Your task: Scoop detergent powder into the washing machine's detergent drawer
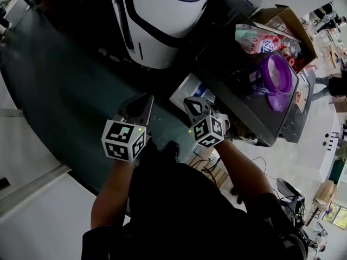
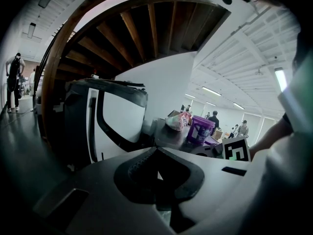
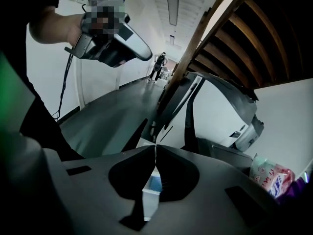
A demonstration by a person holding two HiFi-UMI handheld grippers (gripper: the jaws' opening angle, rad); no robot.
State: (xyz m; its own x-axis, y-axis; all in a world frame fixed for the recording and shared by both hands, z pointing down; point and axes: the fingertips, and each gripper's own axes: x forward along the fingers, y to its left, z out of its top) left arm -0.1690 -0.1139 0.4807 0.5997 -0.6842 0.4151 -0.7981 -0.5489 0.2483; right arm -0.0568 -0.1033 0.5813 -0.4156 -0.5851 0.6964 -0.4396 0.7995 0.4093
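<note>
The white washing machine (image 1: 162,20) stands at the top of the head view. Its detergent drawer (image 1: 186,91) is pulled out, white with a bluish inside. A purple tub of powder (image 1: 274,76) sits open on the dark table (image 1: 255,121) to the right, next to a pink-and-green detergent bag (image 1: 259,39). My left gripper (image 1: 146,103) hovers left of the drawer, shut and holding nothing. My right gripper (image 1: 190,104) is just in front of the drawer, shut and holding nothing too. Below the right jaws the drawer (image 3: 150,187) shows. The left gripper view shows the tub (image 2: 199,130) beyond the machine (image 2: 115,124).
A cardboard box (image 1: 284,18) with goods stands behind the tub. A dark curved floor strip (image 1: 59,102) runs along the left of the machine. A wooden stair underside (image 2: 142,28) arches overhead. Cables and boxes (image 1: 214,164) lie under the table. People stand far off (image 2: 14,80).
</note>
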